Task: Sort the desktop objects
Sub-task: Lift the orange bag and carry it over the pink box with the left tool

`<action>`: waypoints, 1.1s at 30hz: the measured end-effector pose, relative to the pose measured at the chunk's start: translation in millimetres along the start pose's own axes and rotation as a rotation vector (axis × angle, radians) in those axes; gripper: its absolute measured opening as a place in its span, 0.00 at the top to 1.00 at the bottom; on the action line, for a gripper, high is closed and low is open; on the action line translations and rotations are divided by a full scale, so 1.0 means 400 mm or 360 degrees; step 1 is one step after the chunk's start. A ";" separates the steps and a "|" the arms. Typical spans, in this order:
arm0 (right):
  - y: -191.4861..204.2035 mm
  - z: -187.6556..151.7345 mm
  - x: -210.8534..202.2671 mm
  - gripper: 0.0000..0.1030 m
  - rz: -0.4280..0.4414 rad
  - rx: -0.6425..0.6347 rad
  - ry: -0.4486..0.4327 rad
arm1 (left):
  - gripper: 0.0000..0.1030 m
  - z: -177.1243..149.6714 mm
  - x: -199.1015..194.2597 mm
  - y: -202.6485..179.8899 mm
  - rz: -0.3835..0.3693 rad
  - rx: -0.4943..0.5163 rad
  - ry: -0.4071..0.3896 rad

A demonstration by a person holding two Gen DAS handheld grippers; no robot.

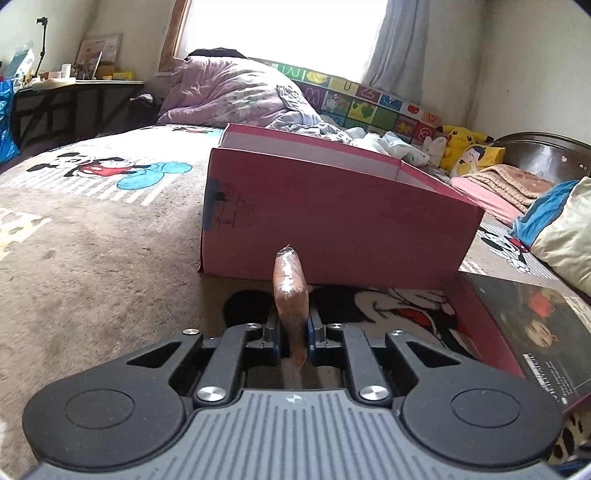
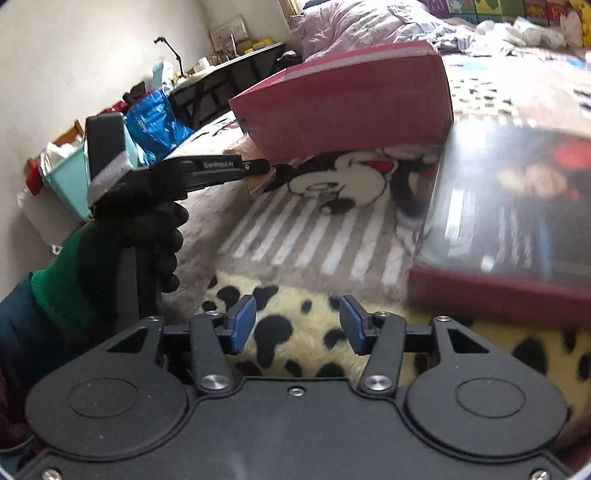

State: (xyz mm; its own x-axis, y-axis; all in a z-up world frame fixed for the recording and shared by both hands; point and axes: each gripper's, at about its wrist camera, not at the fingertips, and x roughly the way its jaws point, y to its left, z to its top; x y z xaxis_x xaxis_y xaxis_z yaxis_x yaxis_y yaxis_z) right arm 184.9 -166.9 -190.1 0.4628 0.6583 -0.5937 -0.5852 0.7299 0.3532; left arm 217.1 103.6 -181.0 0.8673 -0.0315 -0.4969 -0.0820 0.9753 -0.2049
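Sausage-like brown snack in clear wrap (image 1: 290,295) stands upright between the blue pads of the left gripper (image 1: 291,328), whose jaws are closed tight on its lower half; its twisted top pokes up in front of the pink cardboard box (image 1: 332,214). In the right wrist view a black-gloved hand (image 2: 147,229) with a green cuff holds that left gripper's handle at the left, its fingers reaching toward the near lower corner of the pink box.

The right gripper (image 2: 297,325) hangs with its jaws apart and nothing between the blue pads (image 2: 242,325); under it lies a yellow plush fabric with black spots (image 2: 317,332). Just beyond and to the right sits a flat dark box with a red rim and a printed picture on its lid (image 2: 517,206), blurred in this view. In the left wrist view the same lidded box (image 1: 524,325) lies near right, close to the pink box's right corner.

Both boxes rest on a beige blanket printed with cartoon mice (image 1: 92,236). The pink box is open at the top, showing a white inside. Farther off lie a heap of lilac bedding (image 1: 236,92), a yellow plush toy (image 1: 461,144) at the far right, and a dark table with clutter (image 1: 74,88) at the far left under a bright window (image 1: 284,29).
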 end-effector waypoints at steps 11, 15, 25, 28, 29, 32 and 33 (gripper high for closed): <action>0.012 -0.036 0.030 0.24 0.0031 -0.0104 -0.0010 | 0.88 0.088 -0.077 -0.023 0.0004 0.0033 -0.0053; 0.022 -0.040 0.038 0.16 0.0044 -0.0142 0.0002 | 0.89 0.144 -0.087 -0.033 -0.0009 0.0067 -0.0088; 0.050 -0.050 0.056 0.03 0.0028 -0.0279 0.0029 | 0.88 0.334 -0.013 -0.065 0.0006 0.0193 -0.0127; 0.066 -0.057 0.064 0.01 -0.0001 -0.0365 0.0044 | 0.88 0.380 0.044 -0.077 0.0025 0.0244 -0.0085; 0.068 -0.058 0.067 0.01 -0.0010 -0.0381 0.0047 | 0.88 0.392 0.065 -0.078 0.0032 0.0254 -0.0066; 0.056 -0.051 0.067 0.01 0.0014 -0.0332 0.0046 | 0.88 0.419 0.128 -0.085 0.0063 0.0302 -0.0004; 0.048 -0.047 0.065 0.01 0.0033 -0.0295 0.0043 | 0.88 0.423 0.148 -0.087 0.0075 0.0319 0.0016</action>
State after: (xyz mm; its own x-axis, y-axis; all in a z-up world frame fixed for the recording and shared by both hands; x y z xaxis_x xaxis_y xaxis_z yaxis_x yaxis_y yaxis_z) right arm 173.4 -139.2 -212.5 0.4329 0.6657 -0.6078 -0.7080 0.6684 0.2279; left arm 354.3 104.9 -60.5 0.8598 0.0139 -0.5105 -0.0221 0.9997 -0.0098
